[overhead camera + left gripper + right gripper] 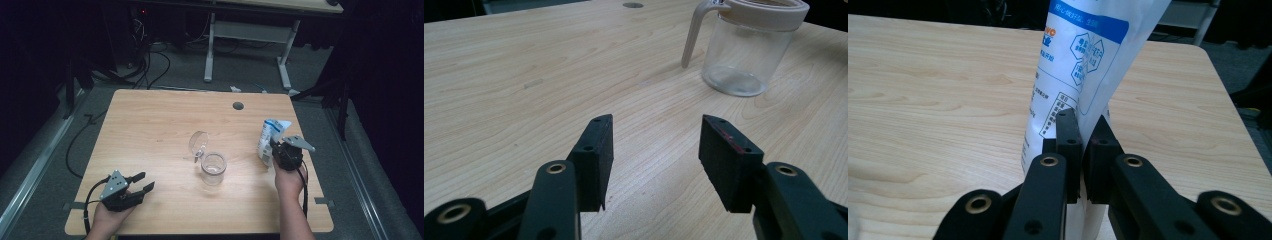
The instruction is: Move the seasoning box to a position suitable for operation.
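Wooden table [150, 135]; glass jar [213, 169] standing on it.

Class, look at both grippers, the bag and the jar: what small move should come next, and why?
Probably lift the white bag and carry it toward the glass jar. The right gripper is already shut on the bag, the jar stands with its lid swung open, and the left gripper rests open, holding nothing.

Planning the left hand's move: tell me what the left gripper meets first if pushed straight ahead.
Probably the glass jar: the open left gripper points toward it across bare table. The jar sits slightly right of the fingers' centreline, so it might only graze it.
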Tool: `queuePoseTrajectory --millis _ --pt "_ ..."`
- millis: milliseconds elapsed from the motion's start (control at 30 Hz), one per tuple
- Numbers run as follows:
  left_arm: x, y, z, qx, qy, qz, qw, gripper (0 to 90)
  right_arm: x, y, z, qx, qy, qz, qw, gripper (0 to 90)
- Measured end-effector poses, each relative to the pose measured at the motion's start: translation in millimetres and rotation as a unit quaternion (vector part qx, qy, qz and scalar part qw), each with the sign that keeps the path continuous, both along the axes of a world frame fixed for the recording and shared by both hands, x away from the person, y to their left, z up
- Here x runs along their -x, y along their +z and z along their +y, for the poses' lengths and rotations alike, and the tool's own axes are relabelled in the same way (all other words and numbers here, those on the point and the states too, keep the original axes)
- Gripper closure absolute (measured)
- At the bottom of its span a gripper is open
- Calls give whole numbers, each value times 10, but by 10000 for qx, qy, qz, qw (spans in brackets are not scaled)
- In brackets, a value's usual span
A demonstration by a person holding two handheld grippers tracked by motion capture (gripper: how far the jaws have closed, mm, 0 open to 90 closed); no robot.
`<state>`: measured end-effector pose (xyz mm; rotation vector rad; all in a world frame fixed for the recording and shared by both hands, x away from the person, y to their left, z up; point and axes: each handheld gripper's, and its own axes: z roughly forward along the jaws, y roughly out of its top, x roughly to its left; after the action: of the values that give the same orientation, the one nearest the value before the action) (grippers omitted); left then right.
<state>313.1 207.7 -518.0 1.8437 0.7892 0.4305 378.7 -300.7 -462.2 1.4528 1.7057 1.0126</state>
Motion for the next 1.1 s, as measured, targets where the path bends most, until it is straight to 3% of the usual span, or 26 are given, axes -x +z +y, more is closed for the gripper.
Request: queuePoseTrajectory --millis 300,667,967,1100 --pt "-26 -26 6 24 64 75 9999 463 161 97 12 -74 266 -56 9996 875" --pt "-18 -20 -1 33 114 2 9999 437 356 92 64 8 575 95 9983 877" --pt "-6 -16 -2 82 2 -23 10000 414 493 173 155 140 1031 255 9942 877" --pt "4 -12 -17 44 -29 -58 10000 408 529 231 187 223 1202 479 9913 878"
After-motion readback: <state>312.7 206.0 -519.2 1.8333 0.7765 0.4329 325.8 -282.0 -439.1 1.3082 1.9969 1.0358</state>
